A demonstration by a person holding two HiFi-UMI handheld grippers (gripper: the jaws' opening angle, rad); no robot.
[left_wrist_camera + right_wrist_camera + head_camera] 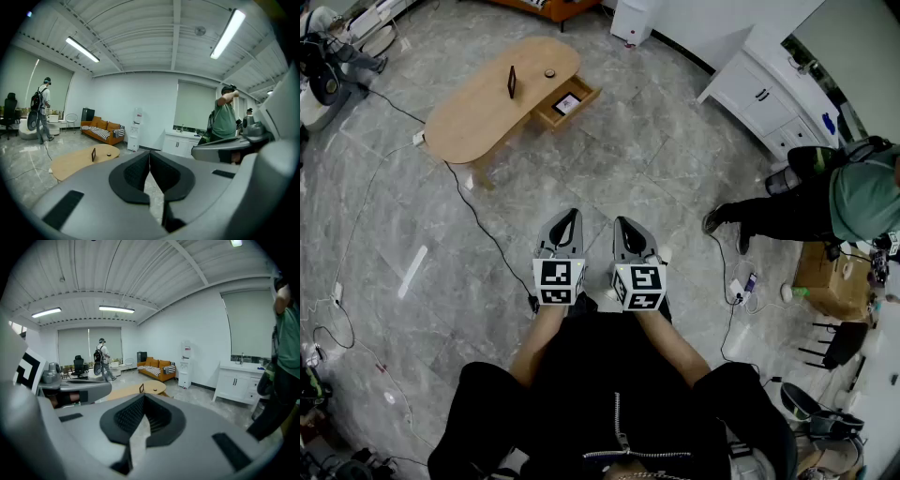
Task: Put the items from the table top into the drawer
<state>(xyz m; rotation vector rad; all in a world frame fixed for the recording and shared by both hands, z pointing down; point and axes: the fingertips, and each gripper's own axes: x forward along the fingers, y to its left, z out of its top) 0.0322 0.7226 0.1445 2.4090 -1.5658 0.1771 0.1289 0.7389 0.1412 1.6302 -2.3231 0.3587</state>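
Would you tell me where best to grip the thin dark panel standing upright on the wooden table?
Pinch its upper edge from above, one jaw on each broad face. The dark panel stands thin and upright on the table; a sideways push might topple it.

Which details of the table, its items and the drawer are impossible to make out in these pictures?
- The dark upright item on the table: too small and far in every view to identify.
- The small round item: head view, too far to name.
- The drawer: the head view shows a light flat thing inside, too small to identify. Neither gripper view shows the drawer.
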